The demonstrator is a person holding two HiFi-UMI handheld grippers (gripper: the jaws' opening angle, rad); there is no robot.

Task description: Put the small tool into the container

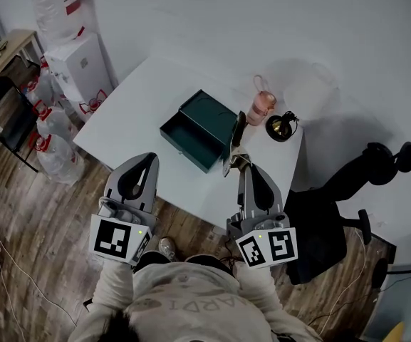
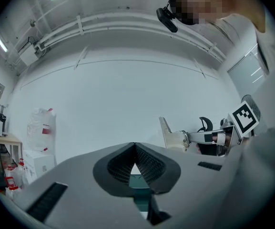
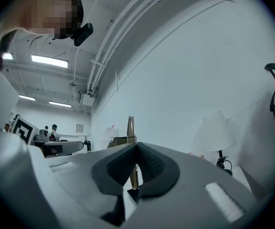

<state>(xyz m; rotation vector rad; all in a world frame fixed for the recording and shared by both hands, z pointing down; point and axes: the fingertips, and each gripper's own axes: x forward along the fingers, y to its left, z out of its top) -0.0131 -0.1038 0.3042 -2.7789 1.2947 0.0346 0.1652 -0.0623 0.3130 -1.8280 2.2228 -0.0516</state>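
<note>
Sleeved arms [image 1: 120,291] closest to the lens are holding two grippers out toward a green container [image 1: 180,142].

Pinched in the right gripper [image 1: 242,166], whose jaws are closing tight on its lower part, the small tool [image 1: 237,134] is standing nearly upright in the air just beside the container's right-hand end, outside it; the right gripper view is showing its thin brass-coloured shaft [image 3: 130,128] rising from between the pads. That container is sitting open on the white table [image 1: 141,105]. Beyond the container's right end a pink bottle [image 1: 261,105] and a black lamp base [image 1: 281,127] are standing near each other. Off the container's near left side, the left gripper [image 1: 147,161] is hovering with its jaws pressed together on nothing.
</note>
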